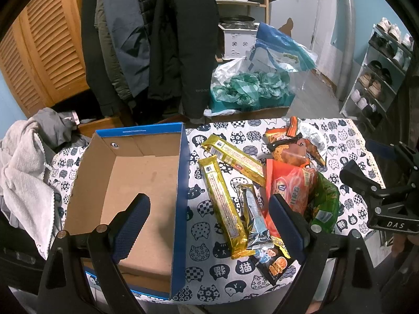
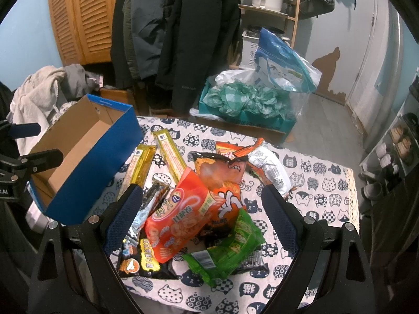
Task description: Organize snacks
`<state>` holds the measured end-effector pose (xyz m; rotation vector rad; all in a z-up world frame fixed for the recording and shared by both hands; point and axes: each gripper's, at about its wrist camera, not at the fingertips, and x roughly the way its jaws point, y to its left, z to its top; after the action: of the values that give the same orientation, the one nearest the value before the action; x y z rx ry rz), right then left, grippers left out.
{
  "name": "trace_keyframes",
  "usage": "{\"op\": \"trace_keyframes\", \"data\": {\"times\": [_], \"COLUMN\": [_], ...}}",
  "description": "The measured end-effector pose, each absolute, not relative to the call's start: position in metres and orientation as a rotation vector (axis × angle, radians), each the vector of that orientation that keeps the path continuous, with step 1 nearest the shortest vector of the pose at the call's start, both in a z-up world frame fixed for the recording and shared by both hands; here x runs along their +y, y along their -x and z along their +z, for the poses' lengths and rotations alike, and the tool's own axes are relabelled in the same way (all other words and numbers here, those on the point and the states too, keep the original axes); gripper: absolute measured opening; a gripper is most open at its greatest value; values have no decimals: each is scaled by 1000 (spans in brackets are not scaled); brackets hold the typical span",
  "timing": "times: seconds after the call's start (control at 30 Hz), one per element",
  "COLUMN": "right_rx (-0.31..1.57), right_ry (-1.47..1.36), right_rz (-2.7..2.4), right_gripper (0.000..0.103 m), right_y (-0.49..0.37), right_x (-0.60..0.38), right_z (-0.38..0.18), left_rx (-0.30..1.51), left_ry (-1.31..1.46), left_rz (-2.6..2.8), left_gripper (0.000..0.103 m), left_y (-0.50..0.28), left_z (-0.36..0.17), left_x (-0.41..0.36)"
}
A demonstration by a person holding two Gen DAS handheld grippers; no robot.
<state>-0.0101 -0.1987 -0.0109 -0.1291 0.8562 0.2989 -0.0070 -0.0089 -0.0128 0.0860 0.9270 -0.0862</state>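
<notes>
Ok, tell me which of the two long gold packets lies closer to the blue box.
The gold packet nearer the camera, running alongside the blue box. The other gold packet lies farther back, angled away toward the orange bag.

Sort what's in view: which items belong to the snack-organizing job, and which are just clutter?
Job items:
- blue cardboard box, nothing in it
- two gold snack bars
- silver wrapped bar
- orange snack bag
- green snack bag
- left gripper and right gripper, both open

Just lying about:
- hanging coats
- grey towel
- shoe rack
- plastic bags on the floor
</notes>
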Motion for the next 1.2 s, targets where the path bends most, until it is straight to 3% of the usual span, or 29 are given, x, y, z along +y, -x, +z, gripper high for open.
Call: {"op": "trace_keyframes", "data": {"times": [1.03, 1.2], "right_rx": [873, 926], "right_ry": [143, 137], "right_rz": [284, 253], "right_gripper": [91, 91], "right_y": [13, 6], "right_x": [-204, -209], "right_z": [-19, -29], "left_rx": [940, 1006], "left_ry": [-94, -101], "left_rz": [-87, -70], "left_gripper": [93, 93], "left_y": [24, 6], "left_z": [-29, -43], "left_x": [-8, -8]}}
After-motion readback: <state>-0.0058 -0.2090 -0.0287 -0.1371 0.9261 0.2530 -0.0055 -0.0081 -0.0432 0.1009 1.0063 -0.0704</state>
